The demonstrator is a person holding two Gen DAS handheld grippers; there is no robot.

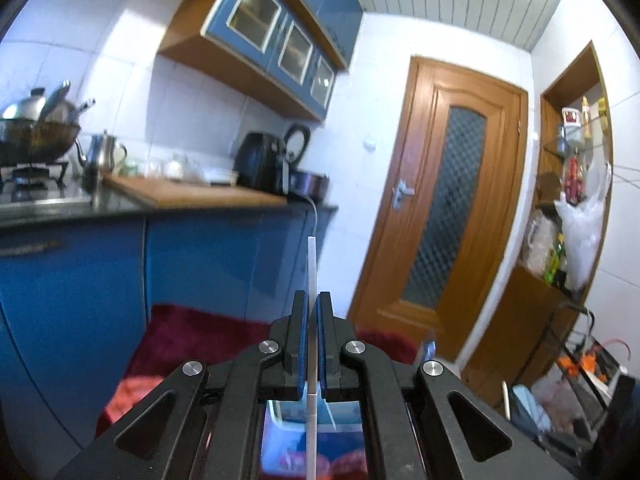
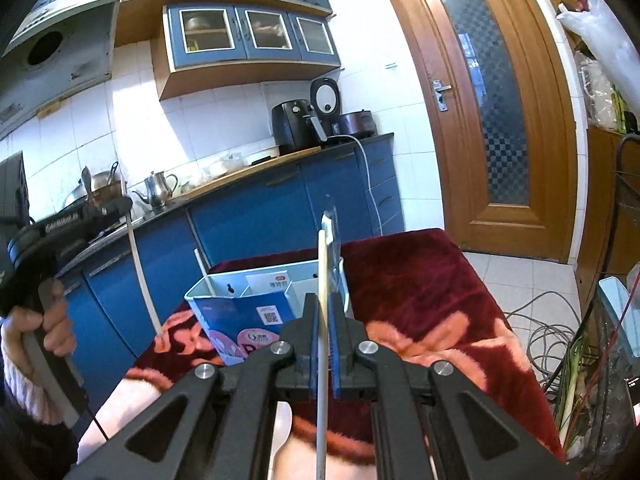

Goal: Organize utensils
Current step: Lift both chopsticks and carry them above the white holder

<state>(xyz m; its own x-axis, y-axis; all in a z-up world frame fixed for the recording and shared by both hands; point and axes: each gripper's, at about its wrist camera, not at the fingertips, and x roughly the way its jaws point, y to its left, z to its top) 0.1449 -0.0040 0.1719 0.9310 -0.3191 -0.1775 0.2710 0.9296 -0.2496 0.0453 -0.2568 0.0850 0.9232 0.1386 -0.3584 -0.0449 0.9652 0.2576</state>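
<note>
My left gripper (image 1: 313,300) is shut on a thin white chopstick (image 1: 312,264) that stands upright between the blue pads; it also shows in the right wrist view (image 2: 142,280), held high at the left above the table. My right gripper (image 2: 325,304) is shut on a white utensil (image 2: 322,264) with a clear plastic piece beside it, just in front of a light-blue divided utensil holder (image 2: 256,292). One white stick (image 2: 202,266) stands in the holder's left compartment.
The holder stands on a dark red patterned blanket (image 2: 420,292) over a table. Blue kitchen cabinets (image 2: 256,216) with a worktop, kettle and air fryer lie behind. A wooden door (image 2: 492,100) is at the right, cables and clutter on the floor.
</note>
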